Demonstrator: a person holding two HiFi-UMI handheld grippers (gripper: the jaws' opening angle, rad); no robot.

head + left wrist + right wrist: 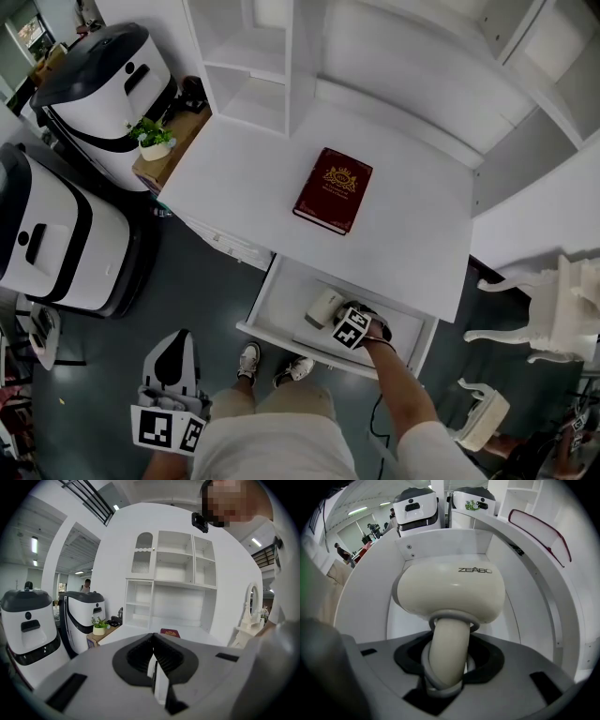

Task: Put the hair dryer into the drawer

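Observation:
The cream hair dryer [450, 592] hangs head-down inside the open white drawer [440, 545], its handle and grey cord loop between my right gripper's [449, 665] jaws, which are shut on the handle. In the head view the hair dryer [323, 306] lies in the drawer [281, 298] below the desk's front edge, with the right gripper [342, 317] directly over it, pointing steeply down. My left gripper [175, 354] hangs low at the left, away from the drawer. In its own view the left gripper [153, 667] has its jaws together with nothing in them.
A dark red book [333, 190] lies on the white desk [244, 159] under a white shelf unit [272, 66]. Two white and black machines [66, 230] and a potted plant [150, 136] stand at the left. A white chair [548, 305] stands at the right.

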